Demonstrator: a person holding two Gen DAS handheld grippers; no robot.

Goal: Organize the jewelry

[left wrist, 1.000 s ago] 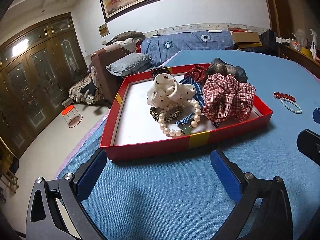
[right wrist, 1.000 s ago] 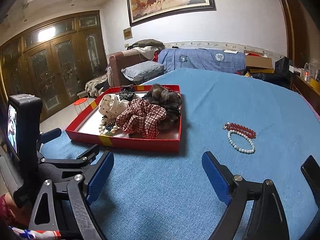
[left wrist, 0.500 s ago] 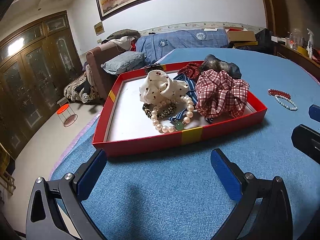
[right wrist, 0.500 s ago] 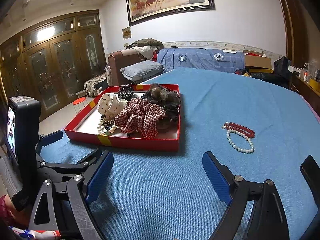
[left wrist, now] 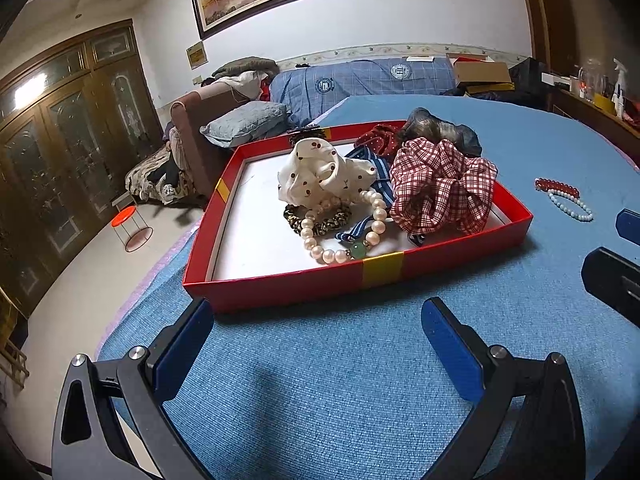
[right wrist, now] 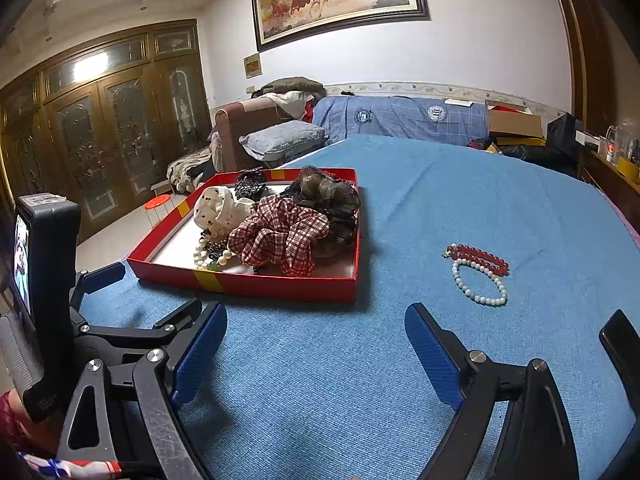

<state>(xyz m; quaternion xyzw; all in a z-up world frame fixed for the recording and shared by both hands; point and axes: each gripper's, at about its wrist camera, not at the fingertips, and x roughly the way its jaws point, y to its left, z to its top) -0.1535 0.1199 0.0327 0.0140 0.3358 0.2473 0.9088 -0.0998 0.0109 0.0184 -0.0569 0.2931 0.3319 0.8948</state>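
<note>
Left wrist view: the left gripper (left wrist: 316, 344) hovers low over the blue tablecloth (left wrist: 320, 392), jaws spread wide with nothing between them, aimed at the near wall of the red tray (left wrist: 288, 286). Inside the tray, nearest that wall, lies a pearl bracelet (left wrist: 344, 226) with one green bead, partly over a leopard-print hair tie (left wrist: 318, 220). Behind these sit a cream dotted scrunchie (left wrist: 324, 174), a red plaid scrunchie (left wrist: 440, 186), a blue striped ribbon (left wrist: 378, 170) between them, and a dark scrunchie (left wrist: 440, 130) at the tray's far side. Well to the right of the tray, on the cloth, a red bead bracelet (left wrist: 558, 188) and a white bead bracelet (left wrist: 570, 206) lie touching. At the frame's right edge part of the other gripper intrudes.

Right wrist view: the right gripper (right wrist: 316, 348) also stands open and empty above the cloth. The two loose bracelets, red (right wrist: 478, 258) and white (right wrist: 480, 286), lie ahead and to the right of its jaws, on the side of the tray (right wrist: 248, 282) away from the left gripper. Their long axes run roughly across the view, slanting down to the right, the red one farther off.

The loose pair looks like what remains to go into the tray, and the right gripper is clearly the nearer one; it would need to swing rightward and forward, closing across the thin bead strand.

Only this view shows the left gripper's body and screen beside the tray; only the left view shows the pearl bracelet's green bead and the ribbon clearly.
</note>
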